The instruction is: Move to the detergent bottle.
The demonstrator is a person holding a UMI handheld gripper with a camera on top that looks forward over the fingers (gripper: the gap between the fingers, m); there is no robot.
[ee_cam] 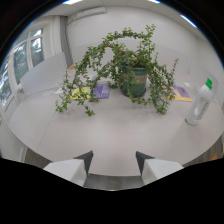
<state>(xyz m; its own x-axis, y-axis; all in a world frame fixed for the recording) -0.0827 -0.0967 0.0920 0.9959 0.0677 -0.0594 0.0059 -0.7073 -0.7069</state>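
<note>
- So the gripper (113, 162) sits low at the bottom centre of the frame, fingers spread wide apart with nothing between them. Makes sense to me, since the job right now is only to get over to something, so there's no reason to be carrying or squeezing anything.
- The detergent bottle (199, 104) is the white one with a green cap, standing upright at the right-hand edge of the frame, on the pale table (110, 135). It's well off to the right of where the fingers point, so I'd guess a swing to the right is needed before closing in.
- Dead centre in the upper half is a big trailing plant (120, 65) in a dark green pot (134, 81), vines drooping onto the table. The fingers are aimed more at that than at the bottle.
- Behind the plant, around the middle of the frame, there are some flat coloured sheets (95, 91), yellow and purple-ish. Can't tell what they are.
- Bottle stands clear of the plant's branches, near but not touching as far as I can see, so the approach looks fairly open.
</note>
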